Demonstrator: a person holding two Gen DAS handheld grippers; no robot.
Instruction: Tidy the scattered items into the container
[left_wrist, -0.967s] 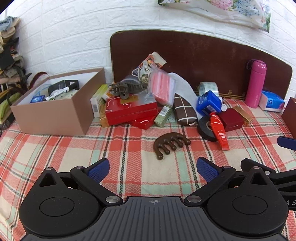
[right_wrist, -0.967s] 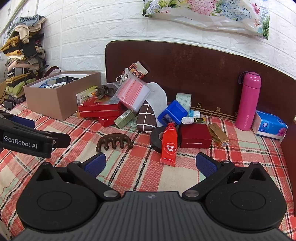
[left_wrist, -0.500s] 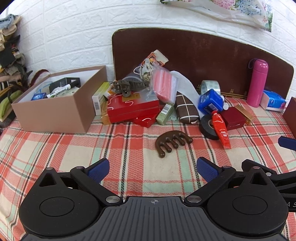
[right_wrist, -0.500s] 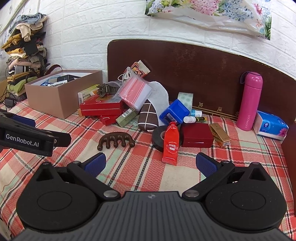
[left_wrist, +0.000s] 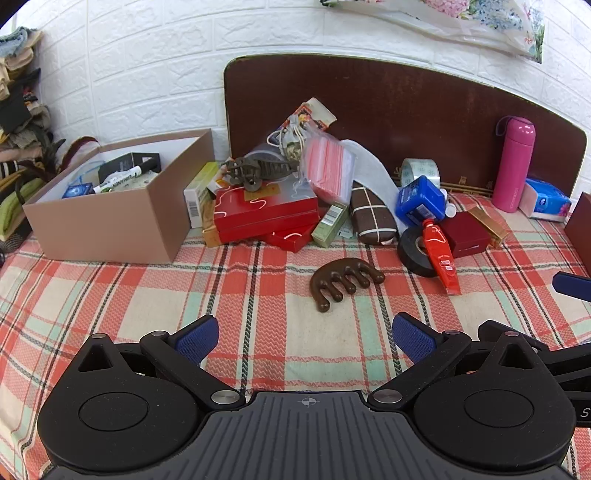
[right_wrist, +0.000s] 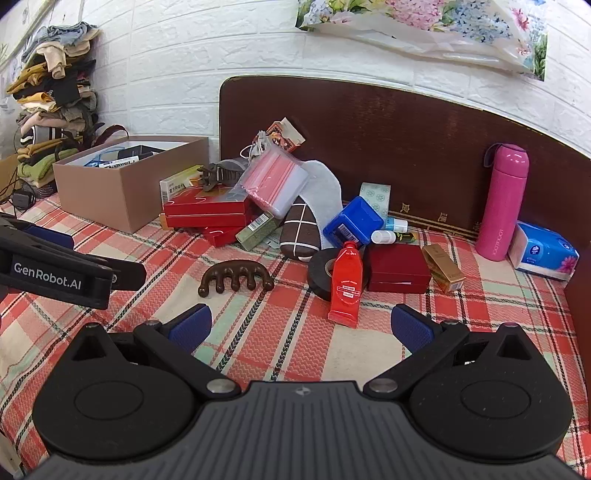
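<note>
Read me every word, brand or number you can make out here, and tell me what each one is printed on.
"GenRobot.AI": white lettering on the left tool, seen from the right wrist view.
"LOCK&LOCK", probably: running along the lower side of the pink bottle.
Too small or blurred: the marker in the cardboard box, the red tube, barcoded boxes, tissue pack.

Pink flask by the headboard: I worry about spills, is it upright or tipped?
Upright. The pink flask stands on its base on the plaid cloth against the headboard, cap on top.
</note>
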